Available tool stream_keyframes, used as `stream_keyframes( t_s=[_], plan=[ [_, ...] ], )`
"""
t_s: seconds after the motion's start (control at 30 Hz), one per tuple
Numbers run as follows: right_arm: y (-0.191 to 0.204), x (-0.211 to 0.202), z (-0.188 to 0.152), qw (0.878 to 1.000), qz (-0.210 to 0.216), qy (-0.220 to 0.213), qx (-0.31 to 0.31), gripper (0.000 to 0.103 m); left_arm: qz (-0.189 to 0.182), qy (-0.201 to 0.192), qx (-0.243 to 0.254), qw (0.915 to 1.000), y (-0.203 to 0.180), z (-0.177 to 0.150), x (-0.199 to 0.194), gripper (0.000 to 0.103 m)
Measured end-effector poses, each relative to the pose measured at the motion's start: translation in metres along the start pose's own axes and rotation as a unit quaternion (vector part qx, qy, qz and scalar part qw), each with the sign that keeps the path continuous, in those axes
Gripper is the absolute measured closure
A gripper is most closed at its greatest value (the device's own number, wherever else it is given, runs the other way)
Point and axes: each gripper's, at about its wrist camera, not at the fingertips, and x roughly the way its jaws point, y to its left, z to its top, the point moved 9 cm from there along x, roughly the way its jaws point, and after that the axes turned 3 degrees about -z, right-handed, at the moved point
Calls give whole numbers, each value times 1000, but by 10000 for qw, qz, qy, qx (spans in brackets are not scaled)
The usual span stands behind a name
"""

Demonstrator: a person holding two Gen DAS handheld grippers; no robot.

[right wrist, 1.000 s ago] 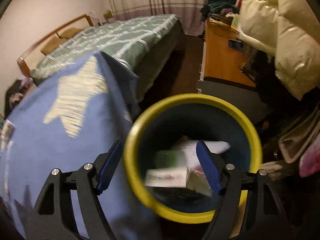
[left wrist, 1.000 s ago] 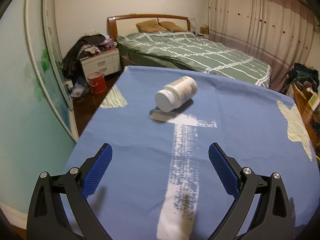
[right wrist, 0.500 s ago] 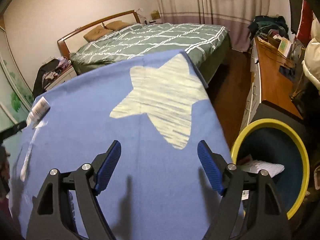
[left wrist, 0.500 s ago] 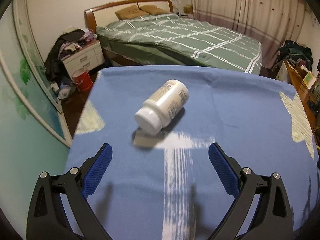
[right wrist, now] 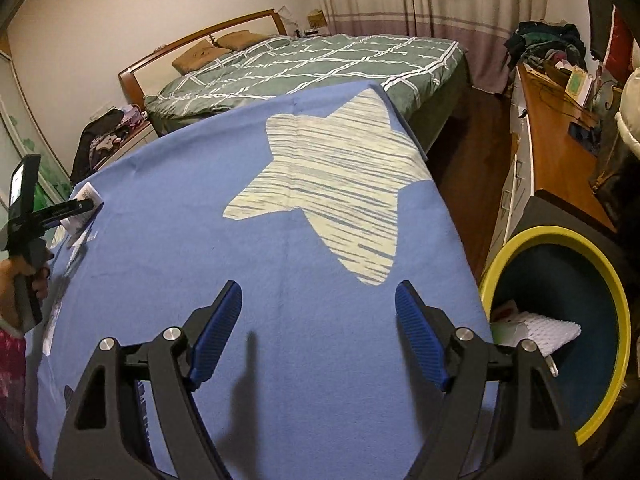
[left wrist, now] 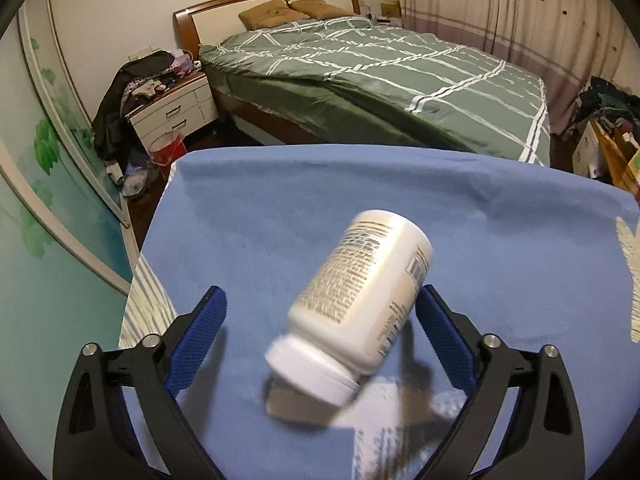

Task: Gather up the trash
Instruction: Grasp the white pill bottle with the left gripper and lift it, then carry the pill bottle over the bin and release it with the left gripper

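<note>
A white pill bottle (left wrist: 360,300) with a printed label lies on its side on the blue star-patterned tablecloth (left wrist: 260,220), cap toward me. My left gripper (left wrist: 320,316) is open, its blue pads on either side of the bottle and apart from it. The bottle also shows in the right wrist view (right wrist: 82,210) at the far left, beside the left gripper (right wrist: 68,210). My right gripper (right wrist: 319,320) is open and empty above the cloth. A yellow-rimmed blue bin (right wrist: 618,308) with trash in it stands at the right of the table.
A bed with a green checked cover (left wrist: 380,80) stands beyond the table. A white nightstand (left wrist: 172,108) piled with clothes and a red bucket (left wrist: 166,148) stand at the far left. A wooden desk (right wrist: 556,148) runs along the right wall.
My left gripper has moved forward, so the bottle now lies between its pads. My right gripper has swung from above the bin to above the cloth, staying open.
</note>
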Motion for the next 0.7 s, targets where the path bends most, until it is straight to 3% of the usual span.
stream_keyframes(
  t_s=[0.17, 0.27, 0.5, 0.7],
  plan=[
    [3, 2, -1, 10000, 30, 40, 0, 28, -207, 150, -177, 9995, 3, 5, 17, 29],
    [2, 3, -1, 10000, 51, 45, 14, 28, -272, 146, -73, 9995, -2, 7, 16, 54],
    [-3, 1, 0, 10000, 62, -5, 38, 28, -432, 85, -8, 9990, -18, -10, -9, 55],
    [-21, -15, 3, 9997, -5, -121, 194, 28, -783, -108, 326, 9963, -66, -32, -63, 55]
  ],
)
